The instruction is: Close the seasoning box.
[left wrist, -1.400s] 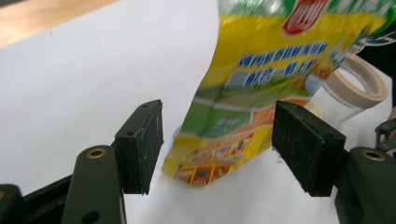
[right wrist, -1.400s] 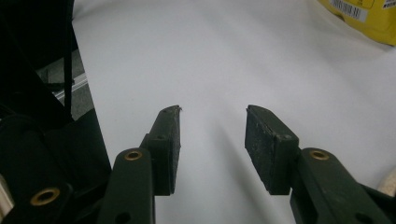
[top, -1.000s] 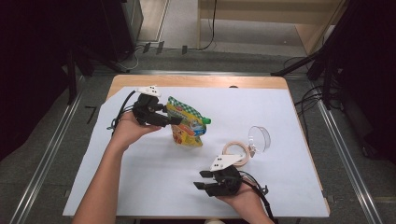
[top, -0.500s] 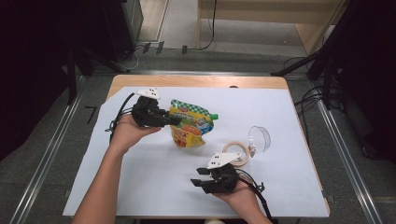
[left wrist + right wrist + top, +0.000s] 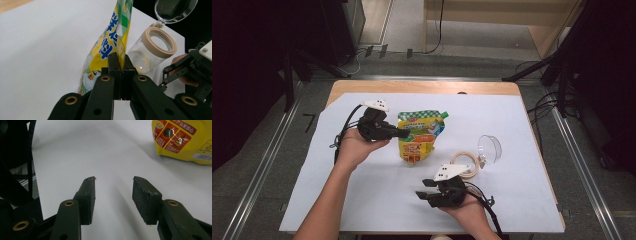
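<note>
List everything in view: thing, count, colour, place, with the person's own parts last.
Pouch: one, yellow with green checks and blue print, mid-table, its edge pinched by the left gripper.
Jar: one, clear glass with beige rim, on its side to the right of the pouch, hinged clear lid swung open.
White sheet: one, covering most of the table.
Table: one, light wood, showing at the far edge.
Cables: several, black, on the floor beyond the table.
Left gripper: one, black, shut on the pouch.
Right gripper: one, black, jaws apart over the bare sheet, near edge.
Hands: two, one holding each gripper.
</note>
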`<state>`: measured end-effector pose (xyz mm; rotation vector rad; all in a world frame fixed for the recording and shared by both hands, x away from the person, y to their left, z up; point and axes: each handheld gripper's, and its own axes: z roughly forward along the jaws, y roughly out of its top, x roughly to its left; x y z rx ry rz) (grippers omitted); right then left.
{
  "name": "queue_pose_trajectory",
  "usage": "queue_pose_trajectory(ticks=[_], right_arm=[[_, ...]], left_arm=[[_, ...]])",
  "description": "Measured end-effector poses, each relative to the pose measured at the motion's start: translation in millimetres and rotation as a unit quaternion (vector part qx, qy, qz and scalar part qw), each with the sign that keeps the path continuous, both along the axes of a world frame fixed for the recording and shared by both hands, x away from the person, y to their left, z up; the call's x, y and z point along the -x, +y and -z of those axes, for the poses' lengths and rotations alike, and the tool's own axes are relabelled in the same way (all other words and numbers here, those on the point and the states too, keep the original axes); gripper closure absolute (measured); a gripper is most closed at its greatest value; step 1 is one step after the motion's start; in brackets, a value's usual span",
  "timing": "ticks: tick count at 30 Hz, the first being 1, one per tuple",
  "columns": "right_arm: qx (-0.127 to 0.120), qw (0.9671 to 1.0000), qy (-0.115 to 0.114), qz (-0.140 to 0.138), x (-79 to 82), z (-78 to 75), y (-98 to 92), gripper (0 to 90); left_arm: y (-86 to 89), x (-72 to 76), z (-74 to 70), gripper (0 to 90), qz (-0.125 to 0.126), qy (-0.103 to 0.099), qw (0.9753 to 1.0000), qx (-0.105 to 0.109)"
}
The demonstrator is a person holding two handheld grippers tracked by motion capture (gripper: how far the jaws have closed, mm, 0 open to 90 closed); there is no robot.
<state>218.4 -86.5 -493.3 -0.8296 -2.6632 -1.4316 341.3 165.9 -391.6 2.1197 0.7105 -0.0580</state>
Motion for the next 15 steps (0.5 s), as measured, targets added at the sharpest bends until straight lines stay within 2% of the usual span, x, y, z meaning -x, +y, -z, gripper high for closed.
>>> queue_pose_trajectory(ticks=[7,8,9,15], right_arm=[[-0.004,1.0,-0.003,0.003,1.4,0.6,0.3,54.5],[-0.004,1.0,-0.004,0.006,0.9,1.3,-0.1,54.7],[-0.004,1.0,-0.004,0.006,0.9,1.3,-0.1,54.7],[-0.005,0.9998,-0.004,0.02,-3.0,6.4,-0.6,55.2]], left_arm=[[-6.3,6.5,-14.3,90.0,-0.002,0.003,1.0,0.001],[-6.6,10.1,-19.8,90.0,-0.002,-0.005,1.0,-0.008],[-6.6,10.1,-19.8,90.0,-0.002,-0.005,1.0,-0.008],[0.9,21.5,-38.4,90.0,0.005,-0.007,0.9998,0.017]])
